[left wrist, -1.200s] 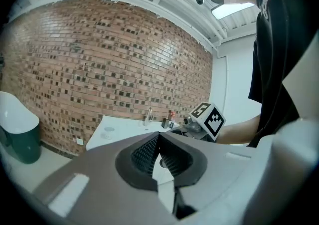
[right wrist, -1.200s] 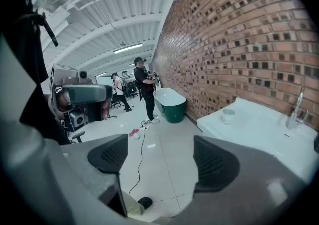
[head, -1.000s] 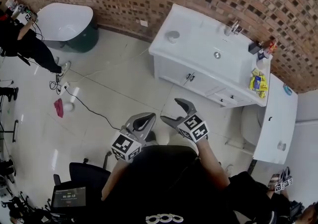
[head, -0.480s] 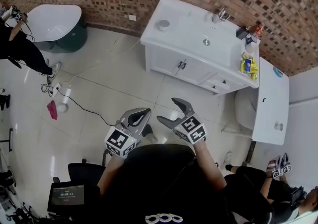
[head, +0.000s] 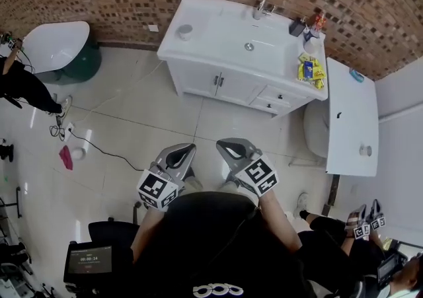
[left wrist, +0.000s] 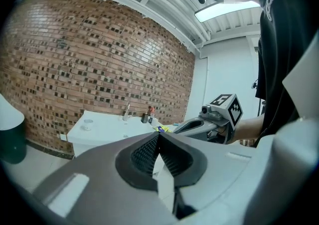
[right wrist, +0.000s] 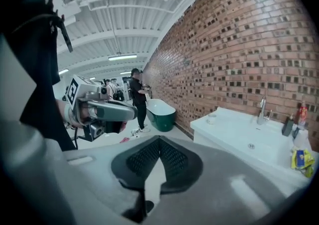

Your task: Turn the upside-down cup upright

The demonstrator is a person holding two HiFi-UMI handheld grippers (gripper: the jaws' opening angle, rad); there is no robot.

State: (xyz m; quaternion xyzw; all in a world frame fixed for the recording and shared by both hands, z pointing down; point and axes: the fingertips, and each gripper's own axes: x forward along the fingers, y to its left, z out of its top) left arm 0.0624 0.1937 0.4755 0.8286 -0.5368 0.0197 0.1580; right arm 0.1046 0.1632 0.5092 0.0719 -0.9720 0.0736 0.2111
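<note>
A small white cup (head: pixel 185 28) stands on the left end of a white vanity counter (head: pixel 225 29) against the brick wall; it is too small to tell which way up it is. The cup (left wrist: pixel 87 124) also shows far off in the left gripper view, and the cup (right wrist: pixel 213 117) in the right gripper view. Both grippers hang over the tiled floor, well short of the vanity. My left gripper (head: pixel 187 149) is shut and empty, its pads meeting at the tips (left wrist: pixel 158 134). My right gripper (head: pixel 222 145) is shut too, with nothing between its pads (right wrist: pixel 159 139).
The counter carries a faucet (head: pixel 263 7), a sink drain (head: pixel 249 46), bottles (head: pixel 310 26) and a yellow packet (head: pixel 308 69). A white fixture (head: pixel 350 118) stands right of it. A white tub (head: pixel 49 42), a person (head: pixel 20 82), a floor cable (head: pixel 106 148) and a red cloth (head: pixel 66 156) are at left.
The right gripper's jaws, wide apart before, have closed on nothing. Both grippers have moved toward the vanity, which has shifted left in the head view. The left gripper stays shut.
</note>
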